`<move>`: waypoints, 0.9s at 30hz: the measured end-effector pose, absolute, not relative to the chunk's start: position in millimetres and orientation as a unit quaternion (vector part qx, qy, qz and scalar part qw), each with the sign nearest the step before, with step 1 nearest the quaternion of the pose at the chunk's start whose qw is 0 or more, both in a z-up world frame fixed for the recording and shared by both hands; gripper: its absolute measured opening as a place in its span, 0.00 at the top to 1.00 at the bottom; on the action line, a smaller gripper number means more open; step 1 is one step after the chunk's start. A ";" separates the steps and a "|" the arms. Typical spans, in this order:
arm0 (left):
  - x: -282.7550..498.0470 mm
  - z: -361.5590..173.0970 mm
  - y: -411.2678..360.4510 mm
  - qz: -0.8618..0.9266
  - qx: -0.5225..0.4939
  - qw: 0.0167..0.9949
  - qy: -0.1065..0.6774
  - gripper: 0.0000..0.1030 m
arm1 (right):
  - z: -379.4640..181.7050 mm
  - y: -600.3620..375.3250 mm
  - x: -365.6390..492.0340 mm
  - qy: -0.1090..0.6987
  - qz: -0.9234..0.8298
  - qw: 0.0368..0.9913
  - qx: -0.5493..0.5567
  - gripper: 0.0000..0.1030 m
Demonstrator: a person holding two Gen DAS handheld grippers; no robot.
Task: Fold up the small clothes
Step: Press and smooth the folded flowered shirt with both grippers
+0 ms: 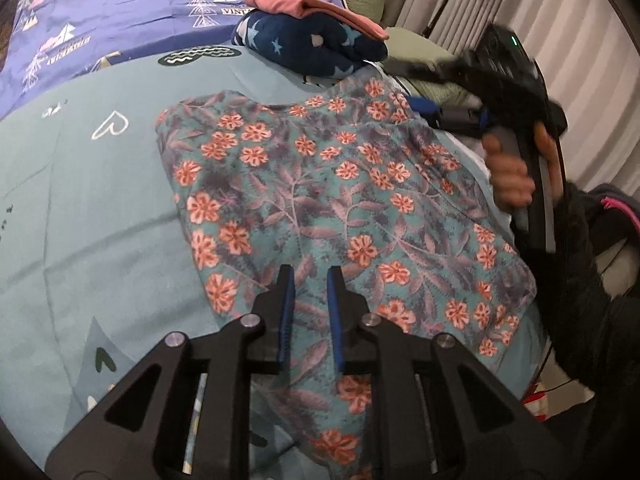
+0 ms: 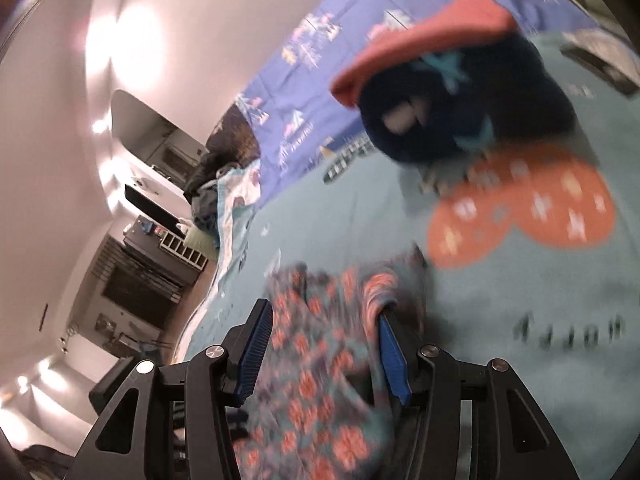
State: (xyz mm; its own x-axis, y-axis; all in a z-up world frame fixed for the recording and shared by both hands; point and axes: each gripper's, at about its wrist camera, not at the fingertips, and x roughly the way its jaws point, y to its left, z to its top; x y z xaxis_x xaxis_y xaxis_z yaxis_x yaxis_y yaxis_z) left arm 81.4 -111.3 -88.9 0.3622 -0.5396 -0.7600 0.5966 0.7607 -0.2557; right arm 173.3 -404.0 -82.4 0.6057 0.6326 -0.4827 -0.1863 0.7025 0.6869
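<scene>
A: Where is the flowery cloth [image 1: 320, 200] laid?

B: It is spread flat on the bed [image 1: 88, 208], in the middle. A folded pile [image 1: 312, 46] is seen at the far side, dark blue with pink on top.

A: What is held by the left gripper [image 1: 311, 280]?

B: Nothing is pinched yet. Its fingers [image 1: 286, 300] are parted a little, low over the near edge of the cloth.

A: And the right gripper [image 2: 324, 344]?

B: Its fingers [image 2: 256, 344] are spread wide, and cloth is bunched between them. The view is blurred, so a firm hold cannot be told.

A: Which step is it?

B: A fold is likely being started. Next, an edge should be pinched and carried across
</scene>
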 end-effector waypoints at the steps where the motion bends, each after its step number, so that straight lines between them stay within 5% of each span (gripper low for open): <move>1: 81.6 -88.7 -112.6 -0.344 0.036 0.826 0.445 0.82 | -80.7 -403.9 179.9 0.370 0.239 0.847 0.298 0.50; 3: 84.6 -88.8 -112.9 -0.343 0.034 0.827 0.445 0.82 | -79.5 -402.3 188.7 0.371 0.233 0.849 0.296 0.60; 5: 86.5 -88.9 -111.8 -0.342 0.027 0.827 0.446 0.82 | -78.0 -399.5 194.1 0.376 0.224 0.853 0.285 0.82; 9: 90.5 -86.5 -108.8 -0.332 0.022 0.832 0.444 0.82 | -71.0 -403.7 183.2 0.373 0.104 0.897 0.213 0.82; 13: 92.1 -81.2 -101.7 -0.311 0.029 0.846 0.433 0.82 | -66.3 -417.5 155.5 0.378 0.076 0.902 0.191 0.80; 15: 95.5 -80.4 -94.9 -0.298 0.024 0.851 0.431 0.82 | -67.3 -415.3 142.1 0.395 0.095 0.896 0.176 0.70; 17: 100.2 -80.0 -87.9 -0.287 0.011 0.854 0.434 0.80 | -72.6 -411.4 126.2 0.412 0.114 0.889 0.166 0.48; 21: 110.8 -83.2 -74.0 -0.251 -0.009 0.864 0.437 0.42 | -88.7 -400.2 107.3 0.445 0.167 0.863 0.170 0.40; 27: 114.0 -110.4 -82.7 -0.257 0.025 0.863 0.434 0.40 | -114.8 -383.6 104.2 0.460 0.163 0.862 0.134 0.38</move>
